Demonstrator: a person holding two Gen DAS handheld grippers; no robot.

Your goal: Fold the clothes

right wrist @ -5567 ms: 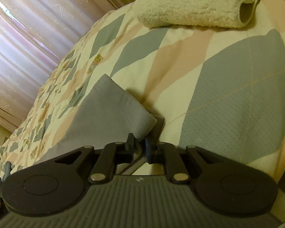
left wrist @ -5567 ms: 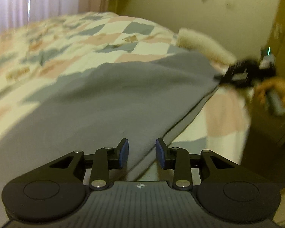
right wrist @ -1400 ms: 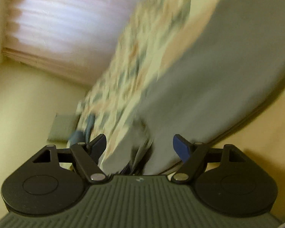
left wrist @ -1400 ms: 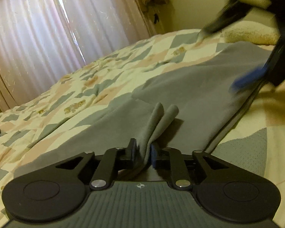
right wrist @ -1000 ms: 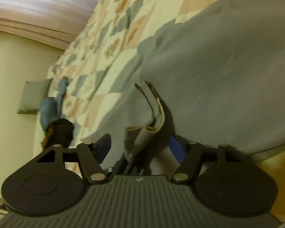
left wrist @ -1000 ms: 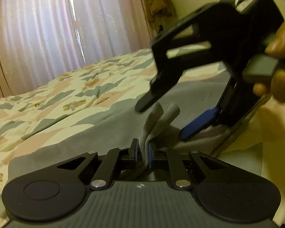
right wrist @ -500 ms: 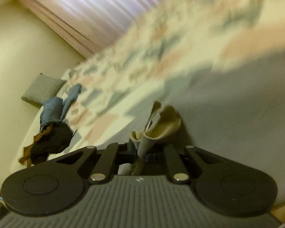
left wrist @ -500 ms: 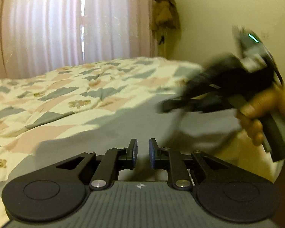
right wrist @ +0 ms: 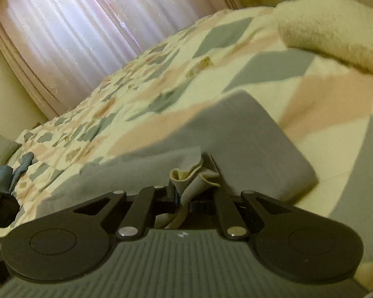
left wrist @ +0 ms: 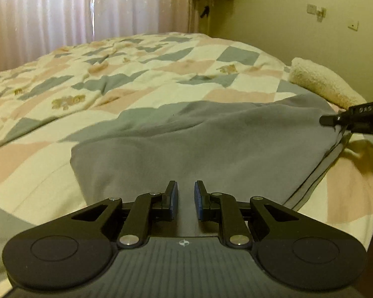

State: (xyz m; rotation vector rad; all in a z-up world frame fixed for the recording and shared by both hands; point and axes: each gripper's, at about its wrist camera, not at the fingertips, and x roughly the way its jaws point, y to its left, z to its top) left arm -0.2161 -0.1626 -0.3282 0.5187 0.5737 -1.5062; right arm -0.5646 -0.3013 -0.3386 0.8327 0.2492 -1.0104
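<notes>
Having handed off the bunched edge, the left gripper [left wrist: 185, 200] is hovering slightly parted while the right gripper [right wrist: 185, 198] is clamping the gray garment [left wrist: 211, 149] on the quilt [left wrist: 136, 79], carrying the fold onward.

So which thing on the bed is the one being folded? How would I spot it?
Find the big bed with the checked quilt of cream, pink and grey-blue patches. Lying flat on its near side is a plain grey garment, and the right gripper pinches its bunched edge. It is smooth and one colour, unlike the patterned quilt or the fluffy cream fleece beyond it.
</notes>
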